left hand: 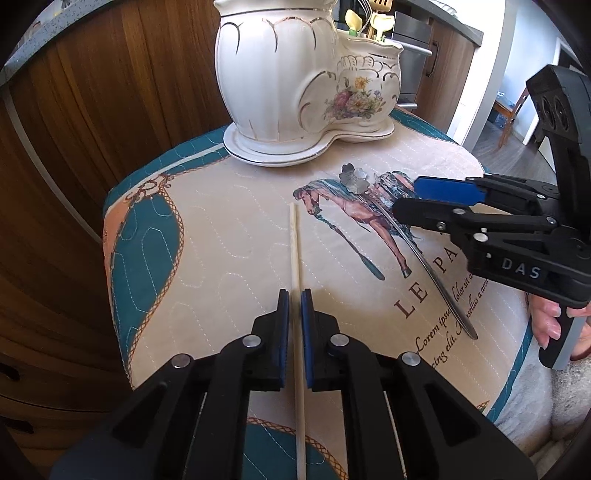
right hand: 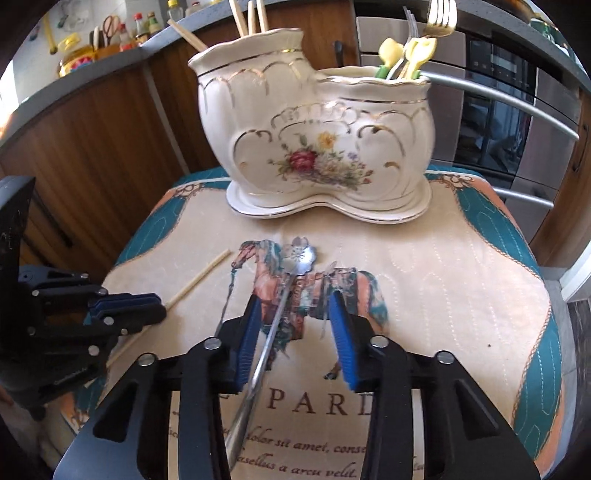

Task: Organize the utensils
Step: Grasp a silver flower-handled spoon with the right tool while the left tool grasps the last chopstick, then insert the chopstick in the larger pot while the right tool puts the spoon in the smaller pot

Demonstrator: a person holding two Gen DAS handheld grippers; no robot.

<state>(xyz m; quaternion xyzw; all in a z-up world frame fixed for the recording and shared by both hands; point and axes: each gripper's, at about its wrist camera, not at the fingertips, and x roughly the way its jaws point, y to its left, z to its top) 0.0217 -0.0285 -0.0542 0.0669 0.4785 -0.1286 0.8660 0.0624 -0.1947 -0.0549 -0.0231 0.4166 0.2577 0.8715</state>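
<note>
Left wrist view: left hand-held gripper (left hand: 294, 308) is clamping a light, stiff chopstick (left hand: 294, 243) mid-length; right hand-held gripper (right hand: 295, 325) is straddling, jaws apart, a slippery spoon (right hand: 275, 317).

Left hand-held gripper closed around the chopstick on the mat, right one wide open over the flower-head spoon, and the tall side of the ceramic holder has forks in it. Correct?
One error: the tall side of the ceramic holder has wooden chopsticks in it; the forks stand in the lower side, as the right wrist view shows. The rest holds: left hand-held gripper around the chopstick, right hand-held gripper open over the spoon.
</note>
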